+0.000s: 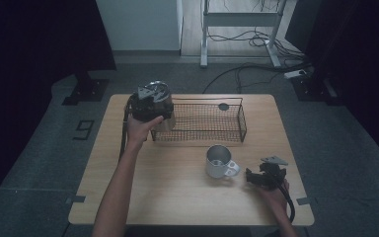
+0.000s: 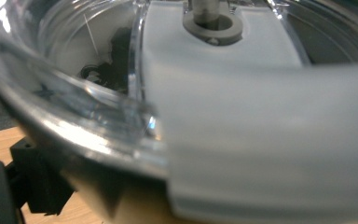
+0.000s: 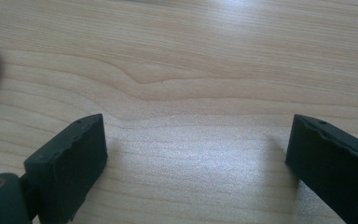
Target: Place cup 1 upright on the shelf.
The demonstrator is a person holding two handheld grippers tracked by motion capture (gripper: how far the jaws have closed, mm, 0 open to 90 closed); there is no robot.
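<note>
Glossy clear glass jar [image 2: 74, 70], matt white plastic lid [image 2: 261, 140]; black wire basket [image 1: 202, 121]; wood-grain table [image 1: 177, 192]

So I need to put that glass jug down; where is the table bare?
The near left of the table, left of the steel mug, is bare. The wire basket crowds the far edge; the right tongs rest beside the mug.

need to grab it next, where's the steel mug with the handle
In the high view the shiny steel mug stands upright on the wooden table, right of centre, in front of the black wire basket and beside the right tongs.
</note>
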